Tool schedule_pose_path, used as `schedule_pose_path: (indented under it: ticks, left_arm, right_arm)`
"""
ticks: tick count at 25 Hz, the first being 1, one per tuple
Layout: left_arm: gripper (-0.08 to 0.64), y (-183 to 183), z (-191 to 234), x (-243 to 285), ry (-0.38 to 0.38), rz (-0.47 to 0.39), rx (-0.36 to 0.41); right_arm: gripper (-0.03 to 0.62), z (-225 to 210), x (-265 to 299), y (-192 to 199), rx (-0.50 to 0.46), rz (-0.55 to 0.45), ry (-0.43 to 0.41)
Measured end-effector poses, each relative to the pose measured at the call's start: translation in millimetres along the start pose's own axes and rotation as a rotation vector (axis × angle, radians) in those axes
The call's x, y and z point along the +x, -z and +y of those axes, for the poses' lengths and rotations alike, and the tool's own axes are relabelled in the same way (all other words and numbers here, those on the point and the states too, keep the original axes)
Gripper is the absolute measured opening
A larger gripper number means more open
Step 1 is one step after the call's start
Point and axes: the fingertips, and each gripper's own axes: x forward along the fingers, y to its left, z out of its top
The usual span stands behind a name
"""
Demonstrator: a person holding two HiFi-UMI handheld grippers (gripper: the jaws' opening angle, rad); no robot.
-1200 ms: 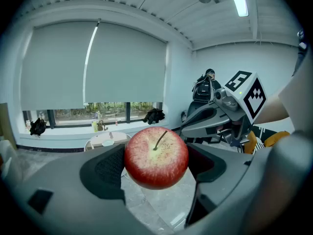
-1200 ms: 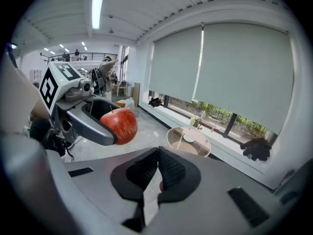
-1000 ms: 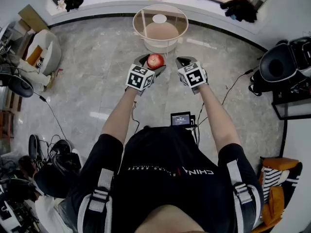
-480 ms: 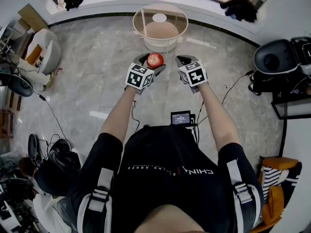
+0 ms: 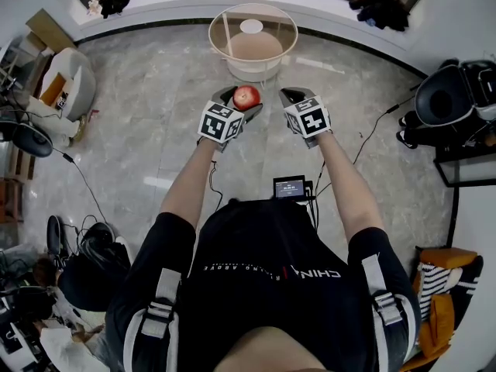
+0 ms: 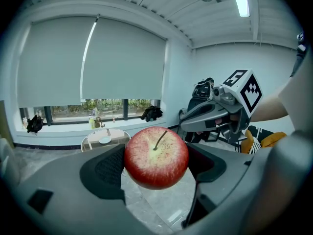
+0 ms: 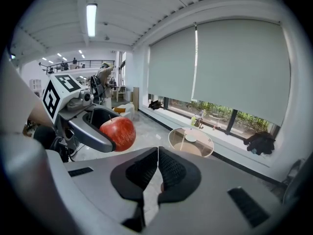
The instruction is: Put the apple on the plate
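Clamping the apple between its jaws, the left gripper hangs at 6 o'clock from the round table bearing the plate. At its 3 o'clock, the right gripper is clenched empty.

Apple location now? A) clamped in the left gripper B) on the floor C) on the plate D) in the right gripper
A: the apple sits clamped between the jaws of the left gripper; the right gripper is shut on nothing.
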Motion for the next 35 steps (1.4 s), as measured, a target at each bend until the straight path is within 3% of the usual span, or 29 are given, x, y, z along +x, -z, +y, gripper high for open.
schedule_pose_path:
  ticks: [15, 20, 27, 35]
  left_arm:
    - [0.399, -24, -7, 75, -0.063, 0.011, -0.029]
    - [0.399, -24, 12, 98, -0.087, 0.021, -0.046]
    - [0.399, -28, 86, 149, -0.051, 0.027, -0.063]
    - [0.399, -65, 241, 202, 0.002, 0.033, -0.056]
  right_arm:
    - [0.032, -94, 4, 35, 0.012, 0.014, -0.02]
    - [0.032, -120, 27, 38, 0.023, 0.014, -0.015]
    - [0.032, -150, 106, 14, 0.021, 0.03, -0.01]
    - [0.032, -194, 235, -75, 0.026, 0.07, 0.024]
